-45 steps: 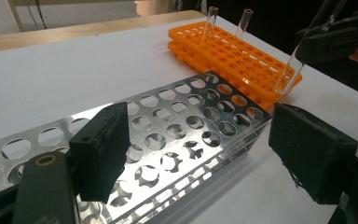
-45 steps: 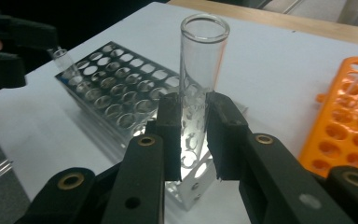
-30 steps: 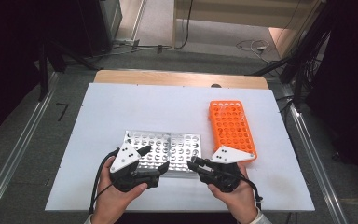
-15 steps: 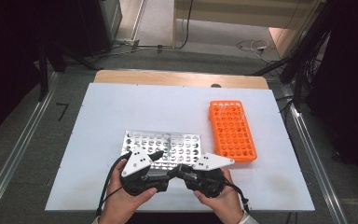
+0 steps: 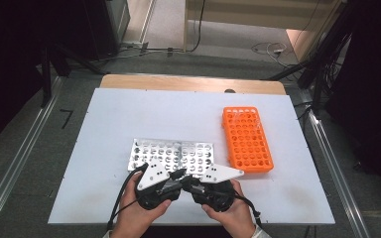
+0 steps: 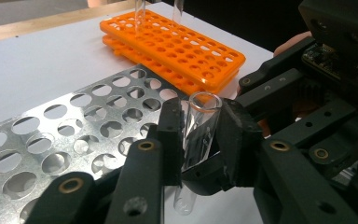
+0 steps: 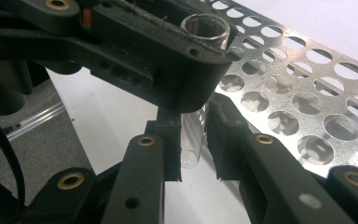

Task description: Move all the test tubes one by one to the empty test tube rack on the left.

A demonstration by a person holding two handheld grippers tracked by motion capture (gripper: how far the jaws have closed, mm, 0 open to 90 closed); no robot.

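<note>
On the white table (image 5: 104,129), before the metal rack (image 5: 171,153) and left of the orange rack (image 5: 246,139), both grippers' fingers clamp one upright glass tube (image 6: 200,126): left gripper (image 6: 198,135) near its open mouth, just closed, right gripper (image 7: 193,140) lower down.

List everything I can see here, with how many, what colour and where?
Table: one, white top, centre of the high view.
Metal rack: one, silver with round holes, near edge of the table.
Plastic rack: one, orange, right of the metal rack.
Glass tubes in the orange rack: two, clear, standing at its far end.
Test tube: one, clear, gripped by both claws.
Left claw: black, clamped on the tube's upper part.
Right claw: black, clamped lower down.
Hands: two, at the near edge.
</note>
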